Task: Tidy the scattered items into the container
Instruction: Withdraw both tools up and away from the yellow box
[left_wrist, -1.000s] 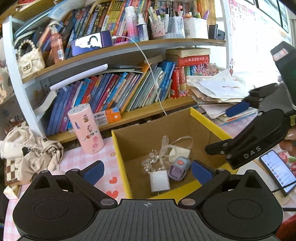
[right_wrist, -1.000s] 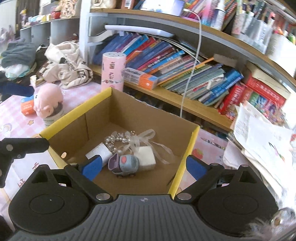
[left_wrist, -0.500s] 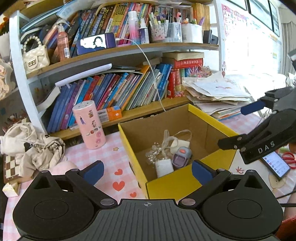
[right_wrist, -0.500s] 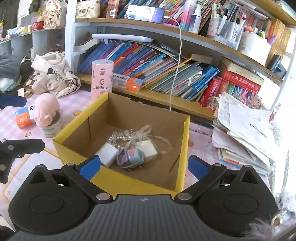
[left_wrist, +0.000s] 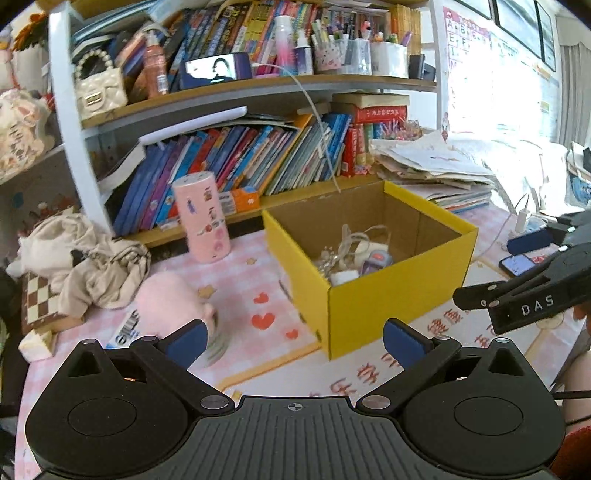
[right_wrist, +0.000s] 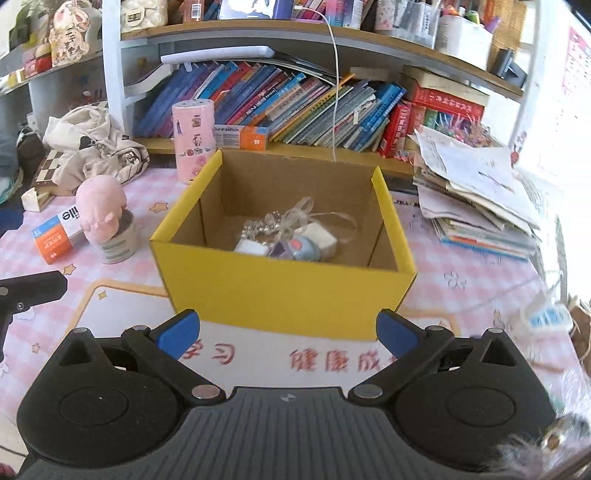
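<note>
Left tongs (left_wrist: 293, 338) wide open, blue pads far apart, nothing between them; they sit low centre of the left wrist view, over the bench (left_wrist: 258, 295)

Right tongs (right_wrist: 288, 326) also wide open and empty, low centre of the right wrist view, in front of the box (right_wrist: 284, 291)

Box is yellow outside, brown card inside, open top, centre of both views, standing on the pink checked bench cover

Inside the box on its floor: a beaded ribbon bundle (right_wrist: 284, 221), a white block (right_wrist: 253, 246), a small purple-grey toy (right_wrist: 303, 249), all bunched together, touching or nearly

Still out on the bench, left of the box in the right wrist view: pink plush (right_wrist: 101, 206) sitting on a small can (right_wrist: 118, 245), and an orange-and-white carton (right_wrist: 55, 238) just beside them

Pink cylinder (right_wrist: 194, 138) upright behind the box's left corner, near the shelf (right_wrist: 295, 149) of books

Cloth heap (right_wrist: 96, 147) at left edge, on a chequered board (right_wrist: 46, 173)

Paper stack (right_wrist: 476, 192) right of the box

In the left wrist view the right tongs' black arm, marked DAS, shows at right edge, with a phone (left_wrist: 517, 264) on the bench behind it
</note>
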